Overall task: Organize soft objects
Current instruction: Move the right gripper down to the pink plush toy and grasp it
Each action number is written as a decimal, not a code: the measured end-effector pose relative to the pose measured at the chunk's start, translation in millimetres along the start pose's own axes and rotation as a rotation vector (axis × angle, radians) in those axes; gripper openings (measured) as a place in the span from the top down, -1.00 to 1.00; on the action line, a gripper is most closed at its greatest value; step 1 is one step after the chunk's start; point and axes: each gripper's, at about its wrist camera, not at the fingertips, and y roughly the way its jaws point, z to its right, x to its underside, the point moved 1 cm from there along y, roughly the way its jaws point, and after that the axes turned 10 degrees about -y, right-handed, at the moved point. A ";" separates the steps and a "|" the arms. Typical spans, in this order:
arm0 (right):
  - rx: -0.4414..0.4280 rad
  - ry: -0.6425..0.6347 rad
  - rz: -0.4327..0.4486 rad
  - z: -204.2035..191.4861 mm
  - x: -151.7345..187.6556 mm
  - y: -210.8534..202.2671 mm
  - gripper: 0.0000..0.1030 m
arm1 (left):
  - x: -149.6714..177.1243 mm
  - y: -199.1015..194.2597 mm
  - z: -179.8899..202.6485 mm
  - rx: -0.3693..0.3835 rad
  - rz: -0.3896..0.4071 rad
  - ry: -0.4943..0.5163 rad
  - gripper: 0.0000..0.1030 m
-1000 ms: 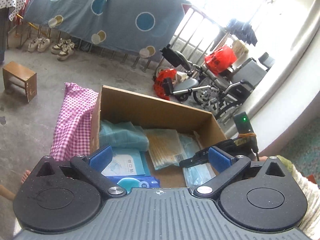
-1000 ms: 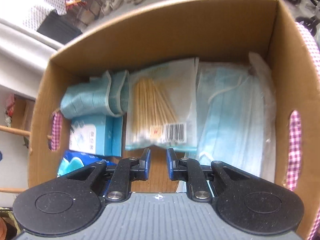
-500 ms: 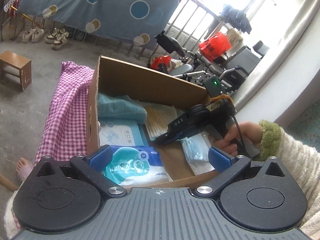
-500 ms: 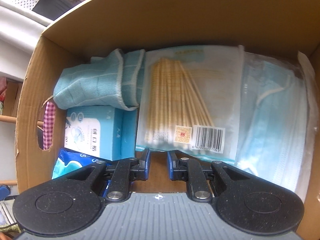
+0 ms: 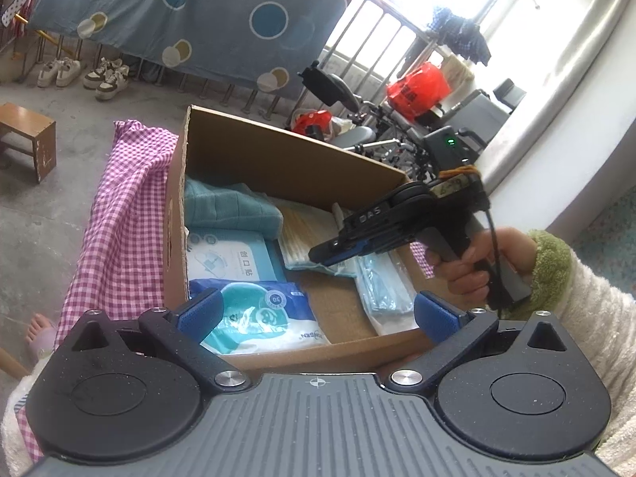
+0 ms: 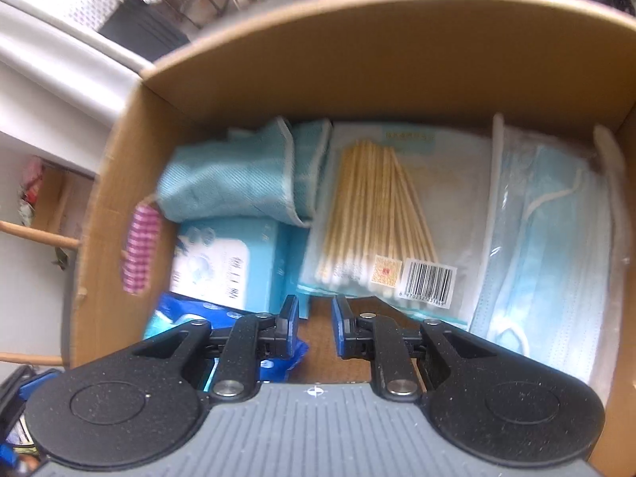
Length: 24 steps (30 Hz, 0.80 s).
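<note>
An open cardboard box holds a folded teal cloth, a light blue carton, a blue wipes pack, a bag of cotton swabs and bagged face masks. My left gripper stands wide open and empty at the box's near wall. My right gripper hovers over the middle of the box. It points down, its jaws are almost together, and nothing is between them.
The box sits on a pink checked cloth. A wooden stool and shoes are on the concrete floor to the left. A wheelchair and red bags stand behind the box by a railing. A person's foot is low left.
The right gripper has drawn back and up from the box floor, still shut and empty. In the left wrist view it has come into sight over the box. The left gripper sank a little.
</note>
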 end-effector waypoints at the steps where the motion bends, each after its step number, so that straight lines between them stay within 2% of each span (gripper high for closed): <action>1: -0.012 0.000 0.039 -1.6 1.3 -15.6 0.62 | -0.1 -2.5 -0.2 0.002 0.006 -0.003 -0.99; 2: -0.022 0.000 0.073 -3.5 3.7 -29.2 0.58 | -0.1 -5.0 -0.2 0.004 0.012 -0.006 -0.99; 4: -0.040 -0.004 0.155 -9.3 10.9 -61.1 0.31 | 0.8 -10.3 0.4 0.007 0.022 -0.008 -0.99; 5: -0.041 -0.010 0.200 -13.4 16.4 -77.3 -0.07 | 1.5 -13.0 0.9 0.007 0.026 -0.007 -0.99; 6: -0.041 -0.022 0.246 -18.3 23.1 -92.3 -0.30 | 2.3 -15.9 1.8 0.006 0.032 -0.004 -0.99; 7: -0.046 -0.043 0.302 -25.9 32.2 -108.5 -0.32 | 3.0 -19.2 2.6 0.004 0.038 -0.001 -0.99; 10: -0.061 -0.069 0.394 -44.2 60.6 -147.7 -0.39 | 6.5 -28.3 4.8 0.003 0.053 0.004 -0.99; 15: -0.059 -0.079 0.550 -70.1 123.6 -193.4 -0.84 | 16.3 -38.2 8.5 0.014 0.044 0.022 -0.99; 20: -0.010 -0.050 0.673 -80.2 194.1 -208.9 -0.99 | 36.8 -25.9 19.6 0.007 -0.055 0.091 -0.99; 24: 0.014 0.062 0.717 -69.0 236.8 -190.4 -1.00 | 63.0 -1.6 32.8 0.015 -0.152 0.149 -0.99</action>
